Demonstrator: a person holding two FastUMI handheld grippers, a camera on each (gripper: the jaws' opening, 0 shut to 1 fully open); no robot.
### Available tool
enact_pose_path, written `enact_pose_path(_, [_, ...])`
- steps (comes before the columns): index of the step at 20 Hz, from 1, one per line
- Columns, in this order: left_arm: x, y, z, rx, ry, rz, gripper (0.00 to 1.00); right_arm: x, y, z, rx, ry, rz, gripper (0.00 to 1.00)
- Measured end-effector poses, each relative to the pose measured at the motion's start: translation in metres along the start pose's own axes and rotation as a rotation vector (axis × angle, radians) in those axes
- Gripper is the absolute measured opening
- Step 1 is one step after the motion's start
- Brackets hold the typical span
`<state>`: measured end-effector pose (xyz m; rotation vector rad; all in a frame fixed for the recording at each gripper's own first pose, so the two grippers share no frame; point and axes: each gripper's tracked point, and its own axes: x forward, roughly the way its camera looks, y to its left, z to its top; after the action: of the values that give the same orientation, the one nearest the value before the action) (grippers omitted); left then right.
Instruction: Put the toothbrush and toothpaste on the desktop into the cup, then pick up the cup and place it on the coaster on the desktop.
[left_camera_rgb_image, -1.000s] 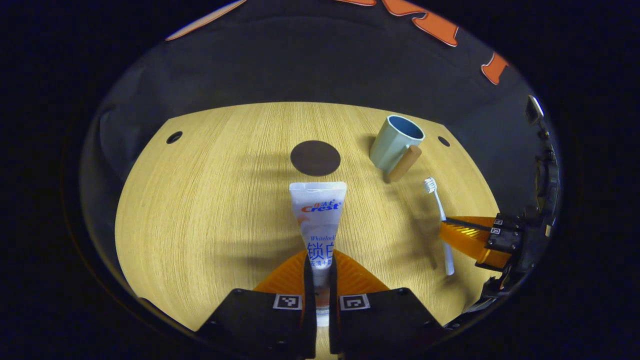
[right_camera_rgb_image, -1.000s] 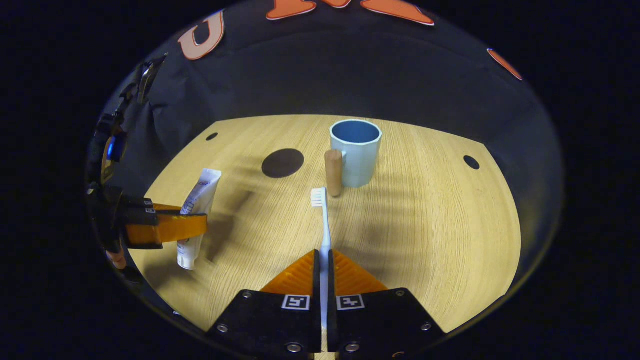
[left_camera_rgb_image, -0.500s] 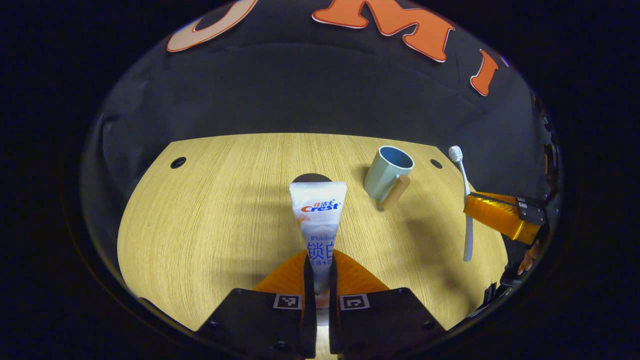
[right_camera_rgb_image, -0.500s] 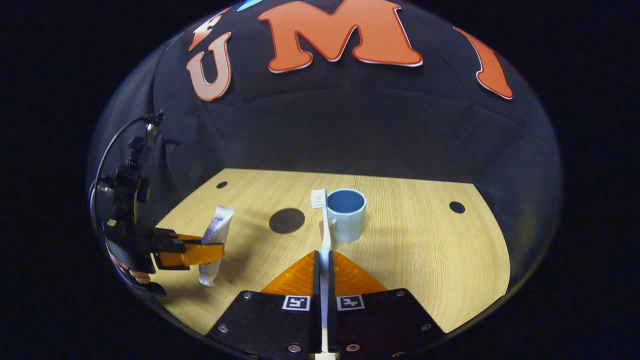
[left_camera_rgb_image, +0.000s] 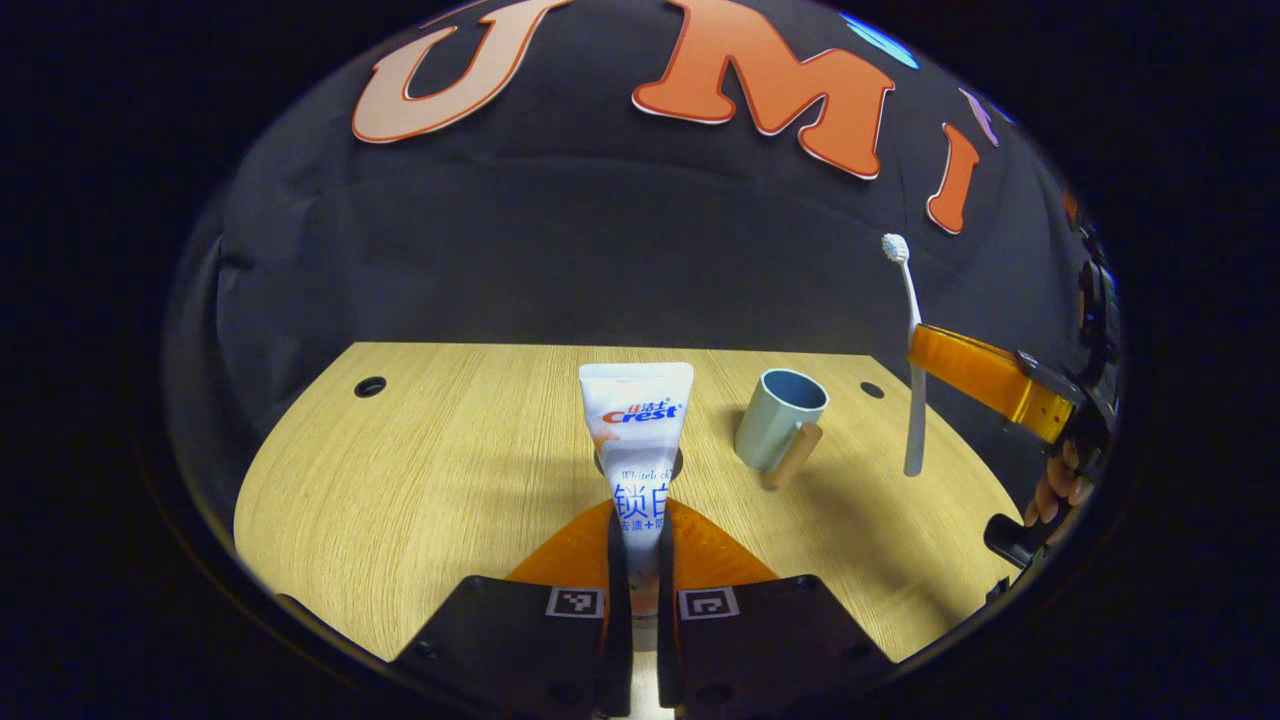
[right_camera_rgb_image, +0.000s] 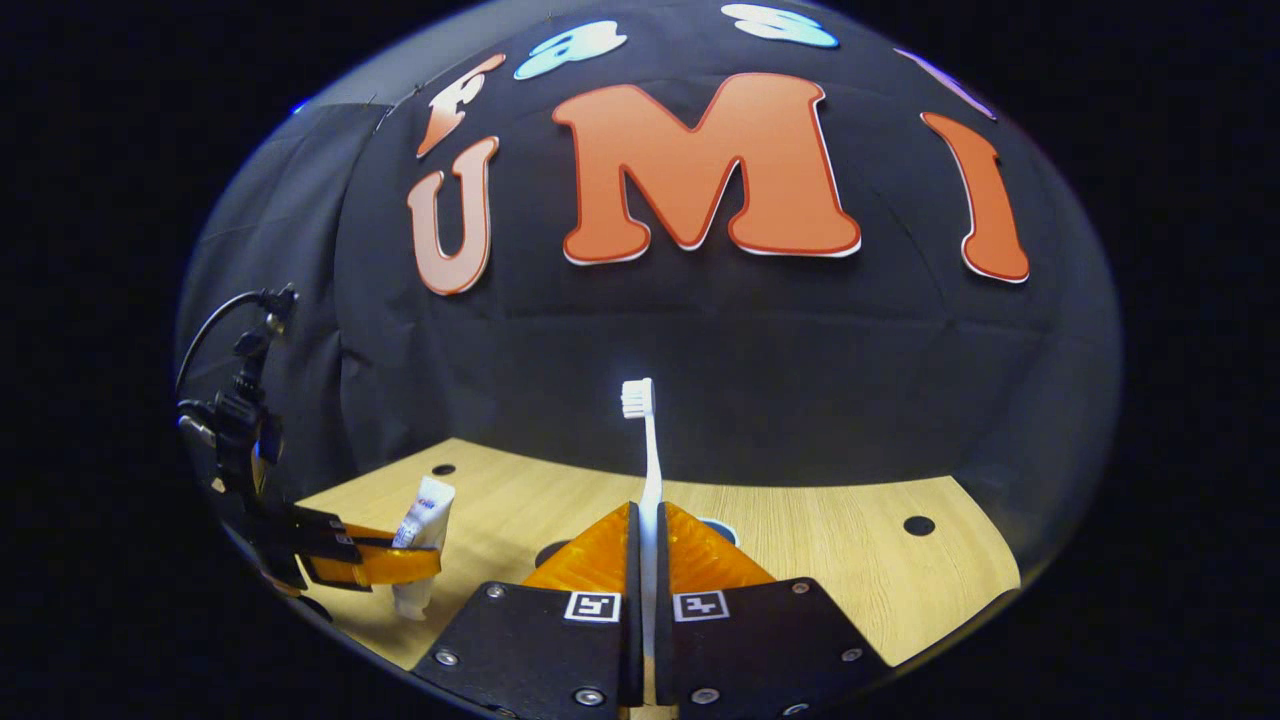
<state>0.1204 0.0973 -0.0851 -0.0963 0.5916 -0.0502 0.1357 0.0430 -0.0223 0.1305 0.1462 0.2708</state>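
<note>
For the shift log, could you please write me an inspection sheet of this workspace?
Surface: wooden desktop, with round holes near its far corners.
Job's things: toothpaste and toothbrush both held off the desktop; cup upright, nothing inside; coaster mostly hidden behind the toothpaste.
Clutter: nothing seen.
Grippers: left claw shut on the toothpaste; right claw shut on the toothbrush.
Cables: one loops above the left claw.
Surroundings: black cloth wall.
</note>
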Motion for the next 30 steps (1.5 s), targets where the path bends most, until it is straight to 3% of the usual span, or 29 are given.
enact_pose_path(7, [-0.013, 0.005, 0.018, -0.015, -0.092, -0.02, 0.13, 0.02, -0.002, 0.053, 0.017, -0.323, 0.024, 0.05])
enact_pose_path(11, [-0.013, 0.009, 0.02, -0.03, -0.111, -0.021, 0.12, 0.035, -0.006, 0.061, -0.023, -0.408, 0.013, 0.05])
enact_pose_path(15, [-0.011, 0.014, 0.024, -0.047, -0.135, -0.028, 0.13, 0.058, -0.018, 0.047, 0.029, -0.415, 0.008, 0.05])
enact_pose_path(16, [-0.011, 0.016, 0.026, -0.05, -0.141, -0.026, 0.13, 0.066, -0.023, 0.041, 0.04, -0.406, 0.0, 0.0])
enact_pose_path(17, [-0.012, 0.016, 0.028, -0.054, -0.145, -0.02, 0.13, 0.073, -0.03, 0.033, 0.057, -0.391, -0.01, 0.05])
enact_pose_path(20, [-0.012, 0.017, 0.029, -0.064, -0.153, -0.017, 0.13, 0.089, -0.04, 0.007, 0.119, -0.345, -0.017, 0.05])
enact_pose_path(30, [-0.01, -0.003, 0.05, -0.077, -0.218, -0.045, 0.13, 0.104, -0.051, -0.055, 0.08, -0.179, -0.052, 0.06])
